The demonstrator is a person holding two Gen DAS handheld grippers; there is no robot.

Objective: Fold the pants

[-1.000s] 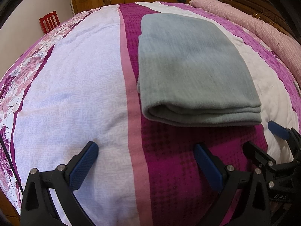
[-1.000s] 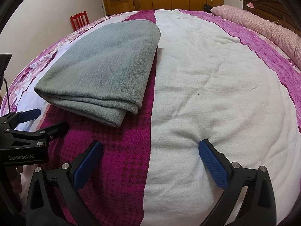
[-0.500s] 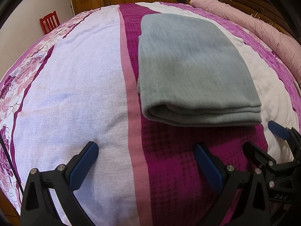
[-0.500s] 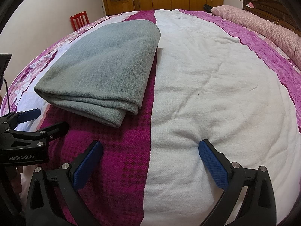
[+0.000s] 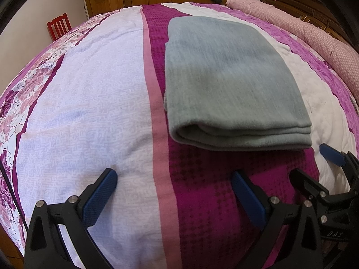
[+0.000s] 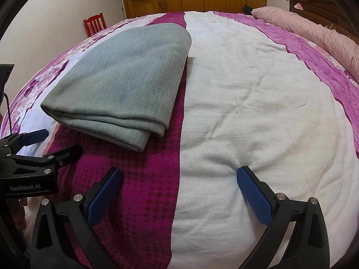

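The grey pants (image 5: 233, 83) lie folded flat on the bedspread (image 5: 85, 112), stacked edges nearest, at twelve o'clock from both tools. The left gripper (image 5: 172, 186) and right gripper (image 6: 179, 179) gape wide, holding nothing, bare bedspread around them.

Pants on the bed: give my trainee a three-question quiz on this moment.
1. True or false: the left gripper holds the pants.
2. The pants lie: A) spread flat, B) folded in layers, C) hanging off the bed.
3. Fill in: the right gripper is ____, its fingers apart over the bed.

Key: 1 false; 2 B; 3 open.
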